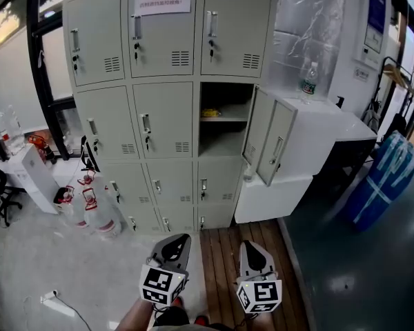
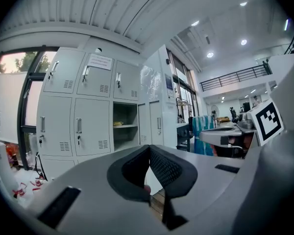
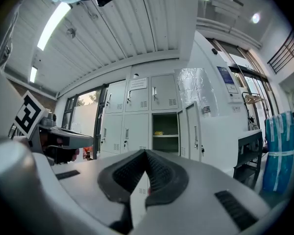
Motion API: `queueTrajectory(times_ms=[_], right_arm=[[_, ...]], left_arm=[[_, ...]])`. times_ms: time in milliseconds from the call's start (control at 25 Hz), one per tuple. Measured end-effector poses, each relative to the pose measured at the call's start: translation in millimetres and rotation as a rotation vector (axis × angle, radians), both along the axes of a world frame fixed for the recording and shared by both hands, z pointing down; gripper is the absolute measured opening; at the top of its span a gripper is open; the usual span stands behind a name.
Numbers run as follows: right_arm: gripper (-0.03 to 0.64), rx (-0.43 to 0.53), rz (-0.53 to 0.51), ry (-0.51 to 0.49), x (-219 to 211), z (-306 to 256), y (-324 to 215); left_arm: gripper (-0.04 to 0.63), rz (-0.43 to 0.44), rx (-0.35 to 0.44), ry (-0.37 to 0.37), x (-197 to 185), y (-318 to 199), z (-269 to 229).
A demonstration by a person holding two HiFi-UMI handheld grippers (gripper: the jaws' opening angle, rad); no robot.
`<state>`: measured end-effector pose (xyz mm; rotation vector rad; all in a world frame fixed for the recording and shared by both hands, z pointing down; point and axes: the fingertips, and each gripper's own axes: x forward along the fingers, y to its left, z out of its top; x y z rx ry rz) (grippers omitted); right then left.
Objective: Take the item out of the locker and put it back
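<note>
A grey locker bank (image 1: 162, 102) stands ahead, with one compartment in the middle row's right column open. Its door (image 1: 269, 140) is swung out to the right. A flat yellow item (image 1: 209, 113) lies on the shelf inside, also seen as the yellow item (image 2: 118, 124) in the left gripper view and the yellow item (image 3: 159, 132) in the right gripper view. My left gripper (image 1: 181, 238) and right gripper (image 1: 249, 245) hang low in front of me, well short of the lockers. The left gripper (image 2: 149, 147) is shut on nothing, and so is the right gripper (image 3: 145, 152).
A white cabinet (image 1: 317, 136) with a water bottle (image 1: 308, 81) on top stands right of the open door. Large water jugs (image 1: 96, 212) sit on the floor at the left. A blue wrapped bundle (image 1: 383, 178) leans at the right. A wooden floor strip (image 1: 221, 254) leads to the lockers.
</note>
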<state>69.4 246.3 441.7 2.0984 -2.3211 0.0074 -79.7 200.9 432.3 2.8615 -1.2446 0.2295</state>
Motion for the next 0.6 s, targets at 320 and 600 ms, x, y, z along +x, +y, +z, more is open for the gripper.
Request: queueTrajectory(times_ms=[320, 600], right_arm=[[0.017, 0.000, 0.005, 0.010, 16.8, 1.2, -37.2], [0.017, 0.007, -0.018, 0.026, 20.8, 4.5, -117.8]], left_arm=[[0.023, 0.002, 0.008, -0.002, 13.5, -37.6, -0.1], [0.023, -0.009, 0.013, 0.005, 21.1, -118.6, 2.4]])
